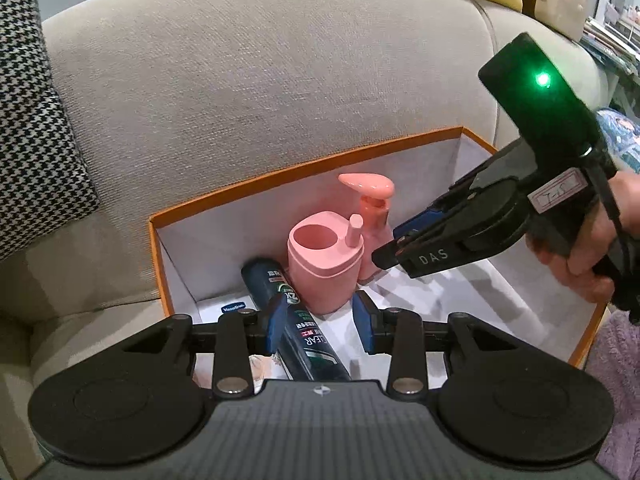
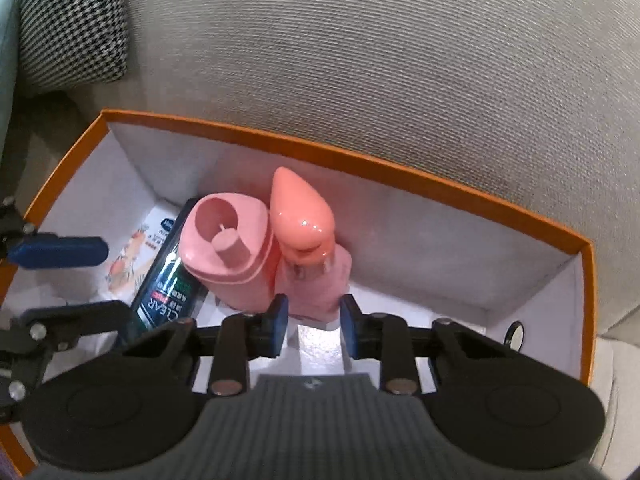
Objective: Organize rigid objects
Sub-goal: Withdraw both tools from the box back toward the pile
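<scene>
Inside the orange-rimmed white cardboard box (image 2: pixel 360 160) on the sofa: pink plastic pump bottle (image 2: pixel 308 256) and pink holder (image 2: pixel 228 248) upright against the back wall, saving space; dark shampoo bottle (image 1: pixel 296 320) lying flat. Left gripper (image 1: pixel 320 316) and right gripper (image 2: pixel 312 320) part-open, both empty.

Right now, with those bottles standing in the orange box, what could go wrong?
1. The pink pump bottle stands upright, leaning close to the pink container. The right gripper hangs just in front with jaws apart; a bump could tip both over.
2. The dark shampoo bottle lies slanted between the left gripper jaws, apparently loose. It might roll or slip.
3. Both grippers crowd the orange box and could knock together.
</scene>
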